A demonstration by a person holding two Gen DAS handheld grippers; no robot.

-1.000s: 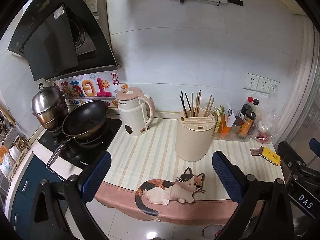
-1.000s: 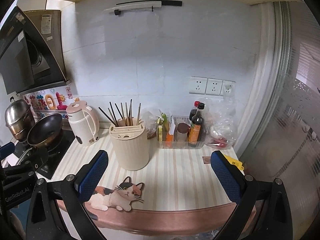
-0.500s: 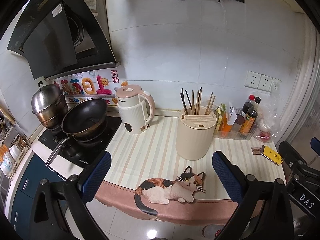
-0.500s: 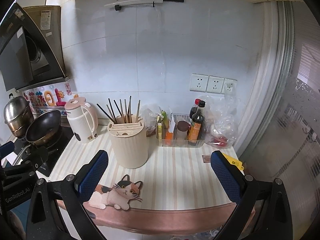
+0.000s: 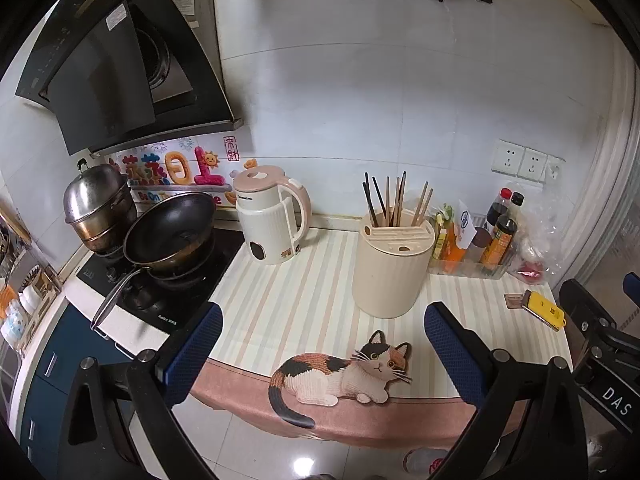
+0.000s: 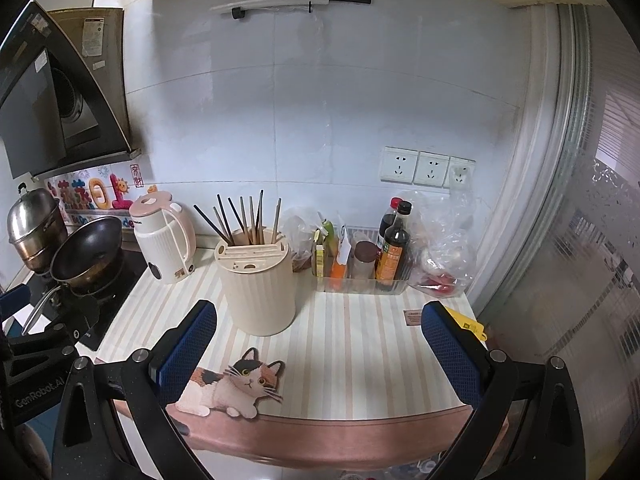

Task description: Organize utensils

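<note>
Both tools gape wide, left (image 5: 322, 354) and right (image 6: 318, 350), facing utensil holder (image 5: 392, 270) beside kettle (image 5: 270, 222).

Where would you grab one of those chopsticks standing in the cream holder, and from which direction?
Probably by the bare upper end, coming down from above. The chopsticks stand nearly upright in the cream holder, fanned slightly apart, with their lower parts hidden inside. An outer, leaning one offers the most finger room. Both the left gripper and right gripper are open and empty.
</note>
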